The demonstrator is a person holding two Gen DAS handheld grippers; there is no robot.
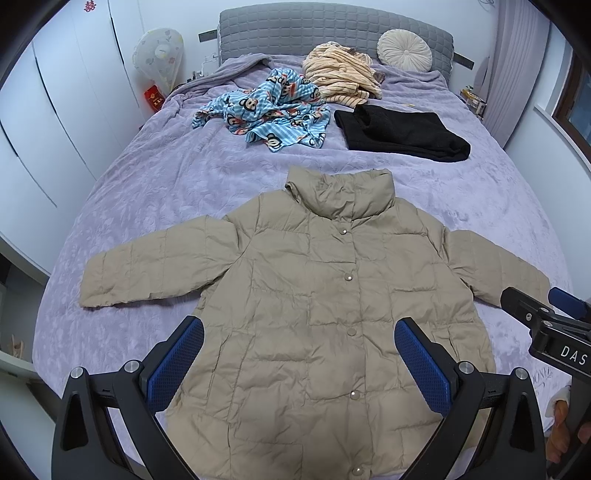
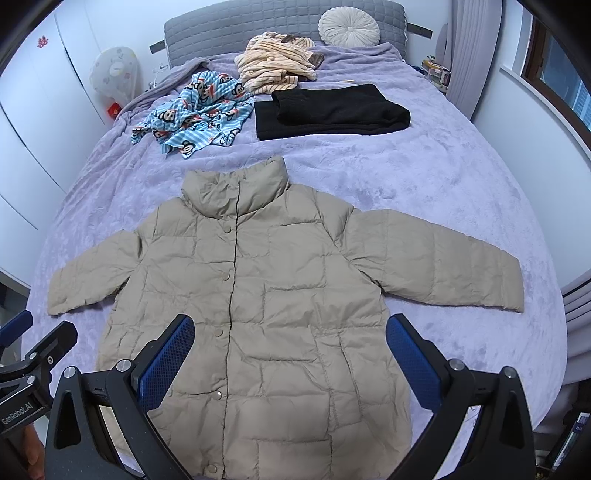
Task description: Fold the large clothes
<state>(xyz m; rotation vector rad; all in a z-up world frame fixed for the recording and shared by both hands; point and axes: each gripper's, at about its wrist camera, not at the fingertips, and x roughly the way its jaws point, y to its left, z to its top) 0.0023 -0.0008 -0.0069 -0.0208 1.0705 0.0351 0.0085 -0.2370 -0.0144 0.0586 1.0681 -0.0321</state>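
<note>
A beige quilted puffer jacket (image 1: pixel 314 288) lies flat and buttoned on the purple bedspread (image 1: pixel 166 173), collar away from me, both sleeves spread out. It also shows in the right wrist view (image 2: pixel 280 295). My left gripper (image 1: pixel 299 358) is open and empty, hovering above the jacket's lower front. My right gripper (image 2: pixel 290 354) is open and empty, above the jacket's lower right side. The right gripper's black body shows at the right edge of the left wrist view (image 1: pixel 546 325). The left gripper's body shows at the left edge of the right wrist view (image 2: pixel 33 354).
Farther up the bed lie a folded black garment (image 1: pixel 402 133), a crumpled blue monkey-print garment (image 1: pixel 269 110) and a cream striped garment (image 1: pixel 340 77). A round cushion (image 1: pixel 404 50) leans on the grey headboard (image 1: pixel 295 26). White wardrobes (image 1: pixel 55 110) stand left, curtains (image 1: pixel 517 74) right.
</note>
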